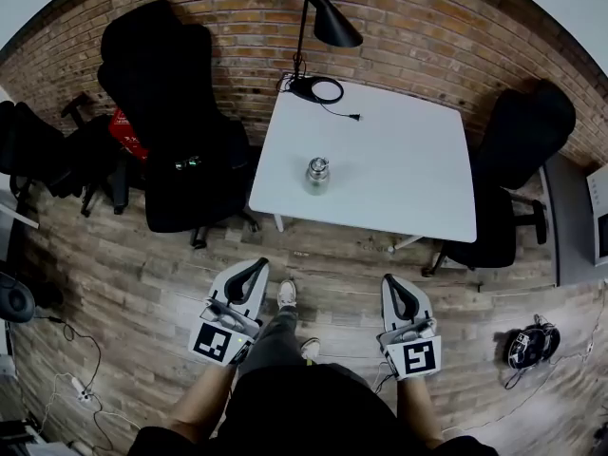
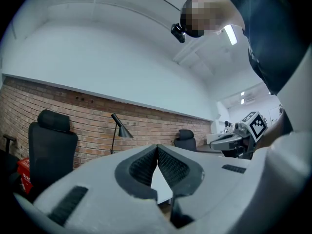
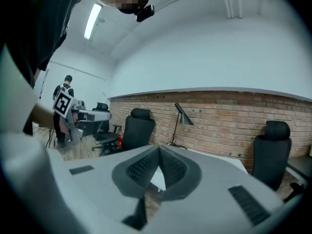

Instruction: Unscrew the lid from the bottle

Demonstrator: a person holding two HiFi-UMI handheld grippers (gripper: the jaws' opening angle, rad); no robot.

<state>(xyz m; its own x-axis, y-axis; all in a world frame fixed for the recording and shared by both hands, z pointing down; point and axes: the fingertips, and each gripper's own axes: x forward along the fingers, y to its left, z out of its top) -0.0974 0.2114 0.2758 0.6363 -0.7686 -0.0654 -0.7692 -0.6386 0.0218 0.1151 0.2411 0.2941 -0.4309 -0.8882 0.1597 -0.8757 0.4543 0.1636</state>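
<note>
The small metal bottle (image 1: 316,176) sat upright mid table (image 1: 399,193), well away from the left gripper (image 1: 250,272) and right gripper (image 1: 398,290), both clamped shut on nothing, and it looked rigid and probably slippery, so I'd have squeezed the body with one and the lid (image 1: 317,164) with the other.

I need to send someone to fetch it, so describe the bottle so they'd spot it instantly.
Find the white square table by the brick wall, flanked by black office chairs. A black lamp stands at its far edge; nearer the front, left of centre, is a small metal bottle, lid on. It is the only silver thing there.
</note>
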